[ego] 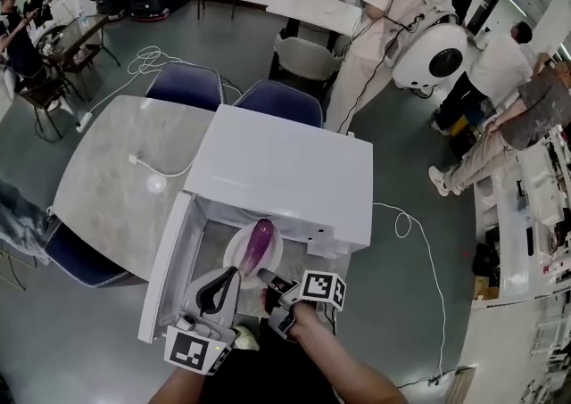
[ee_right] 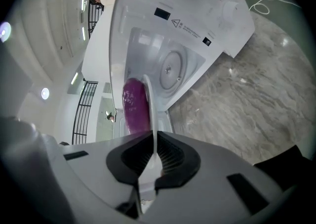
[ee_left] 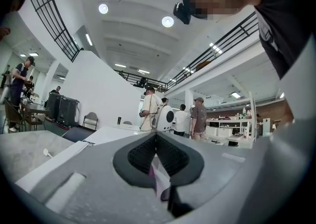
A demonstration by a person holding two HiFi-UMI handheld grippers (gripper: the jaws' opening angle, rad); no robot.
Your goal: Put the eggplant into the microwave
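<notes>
The purple eggplant (ego: 259, 243) lies on a white plate (ego: 231, 256) at the mouth of the open white microwave (ego: 277, 170), whose door (ego: 165, 273) swings out to the left. My right gripper (ego: 267, 276) is shut on the plate's near rim. In the right gripper view the thin plate edge (ee_right: 151, 119) runs between the pads of the right gripper (ee_right: 155, 161), with the eggplant (ee_right: 136, 104) beyond and the microwave's cavity (ee_right: 173, 67) behind it. My left gripper (ego: 232, 274) sits beside the plate's left edge. Its pads (ee_left: 143, 151) meet, and a sliver of eggplant (ee_left: 151, 175) shows below them.
The microwave stands on a grey marble table (ego: 116, 188) with a white cable (ego: 156, 172) on it. Two blue chairs (ego: 186, 83) stand at the far edge. Several people (ego: 393, 10) stand at the back right. A power cord (ego: 419, 242) trails on the floor.
</notes>
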